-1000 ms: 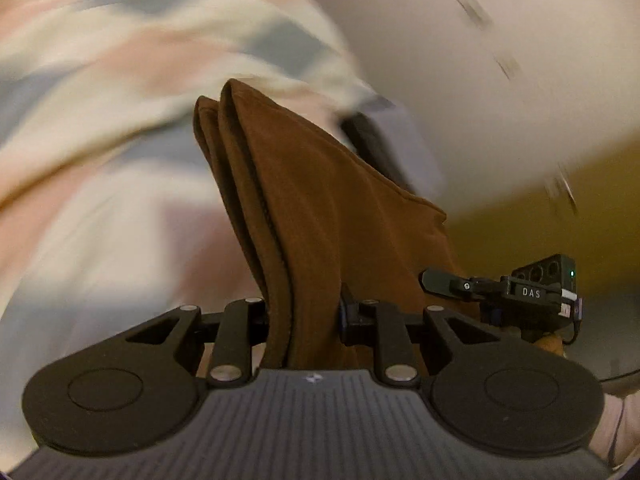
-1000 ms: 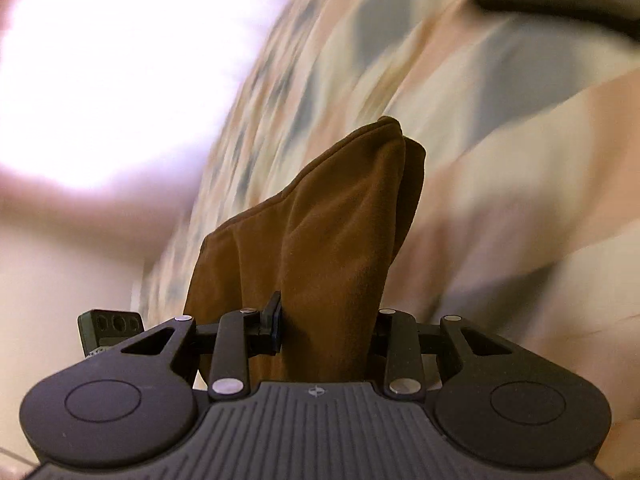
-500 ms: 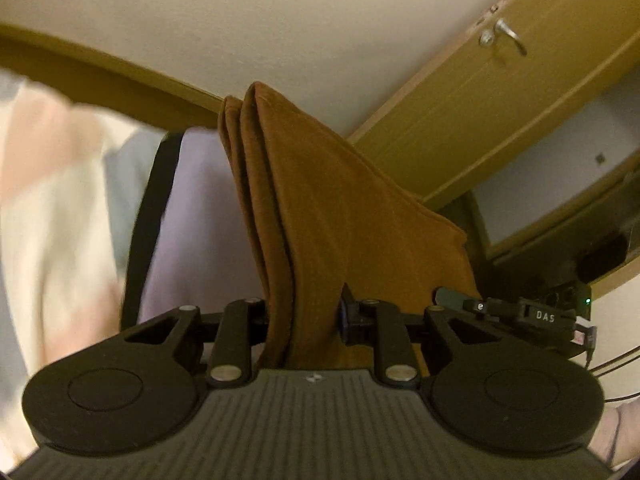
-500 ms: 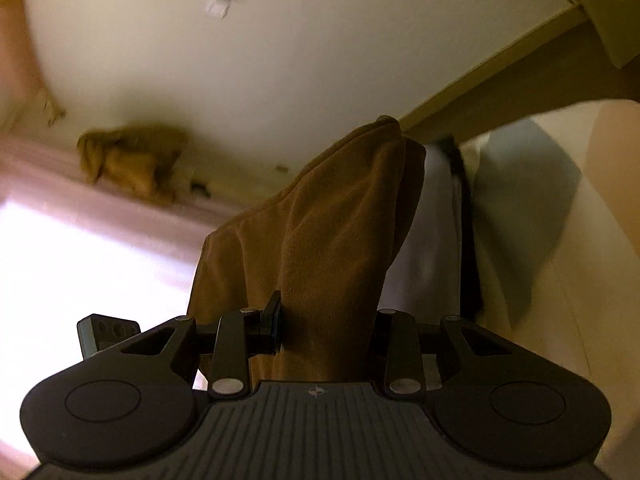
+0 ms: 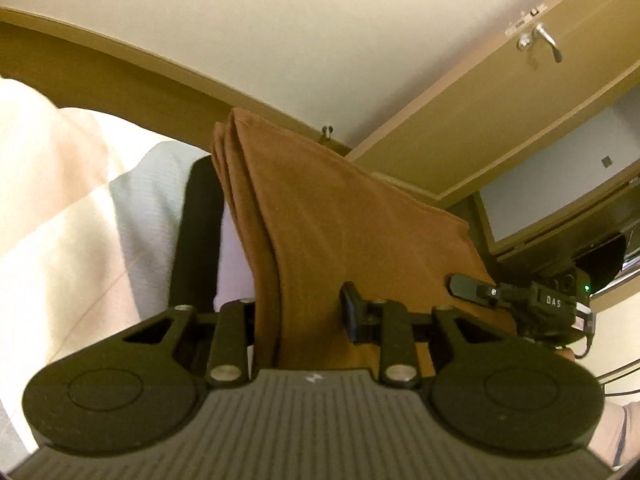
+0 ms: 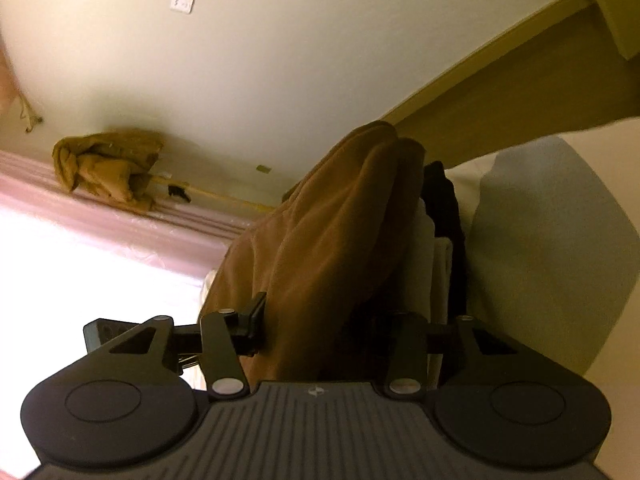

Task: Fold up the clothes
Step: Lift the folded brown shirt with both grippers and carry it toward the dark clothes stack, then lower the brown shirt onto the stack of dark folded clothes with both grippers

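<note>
Cream wall [image 5: 280, 20], wooden door [image 5: 500, 92] far. Left tongs [image 5: 298, 316] and right tongs [image 6: 320, 320] both clenched on folded brown garment [image 5: 340, 224], held aloft between them. Risk: uneven pull, layers slip, fold opens.

Plain brown cloth [image 5: 340, 216]; black gripper [image 5: 304, 316]; bedspread [image 5: 60, 200] in cream, pink and pale blue patches.

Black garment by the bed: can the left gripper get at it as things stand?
Probably not. The left gripper is shut on the brown cloth, which stands between its fingers and partly hides the black garment.
</note>
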`<state>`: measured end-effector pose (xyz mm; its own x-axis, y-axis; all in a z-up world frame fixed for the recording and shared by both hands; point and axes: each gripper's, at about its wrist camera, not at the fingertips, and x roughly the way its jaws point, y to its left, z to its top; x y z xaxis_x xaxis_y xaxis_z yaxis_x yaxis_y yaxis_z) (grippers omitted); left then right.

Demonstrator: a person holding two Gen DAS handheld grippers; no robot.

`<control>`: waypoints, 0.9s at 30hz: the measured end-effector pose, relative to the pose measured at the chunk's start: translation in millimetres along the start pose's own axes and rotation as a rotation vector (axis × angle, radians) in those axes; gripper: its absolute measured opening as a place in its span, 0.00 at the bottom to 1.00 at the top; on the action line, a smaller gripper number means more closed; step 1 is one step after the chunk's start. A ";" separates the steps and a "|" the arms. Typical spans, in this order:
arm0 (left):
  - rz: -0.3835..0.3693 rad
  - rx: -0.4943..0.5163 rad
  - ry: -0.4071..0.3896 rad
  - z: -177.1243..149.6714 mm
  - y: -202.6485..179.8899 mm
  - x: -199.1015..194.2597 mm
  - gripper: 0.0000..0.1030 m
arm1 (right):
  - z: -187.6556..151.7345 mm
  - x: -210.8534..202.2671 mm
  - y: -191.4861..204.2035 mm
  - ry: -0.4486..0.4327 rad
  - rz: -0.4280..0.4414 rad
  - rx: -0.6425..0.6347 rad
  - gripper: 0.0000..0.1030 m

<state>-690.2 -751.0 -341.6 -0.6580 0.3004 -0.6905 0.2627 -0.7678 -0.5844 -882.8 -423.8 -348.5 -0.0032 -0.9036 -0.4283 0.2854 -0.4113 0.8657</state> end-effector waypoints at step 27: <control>0.509 0.329 -0.300 -54.8 -79.5 33.0 0.20 | -48.7 39.7 6.9 -0.213 -0.363 -0.869 0.30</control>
<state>-694.1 -649.1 -341.2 -0.6888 -0.2784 -0.6694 0.3951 -0.9183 -0.0245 -834.3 -456.7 -372.2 -0.3805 -0.7765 -0.5022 0.8423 -0.5152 0.1585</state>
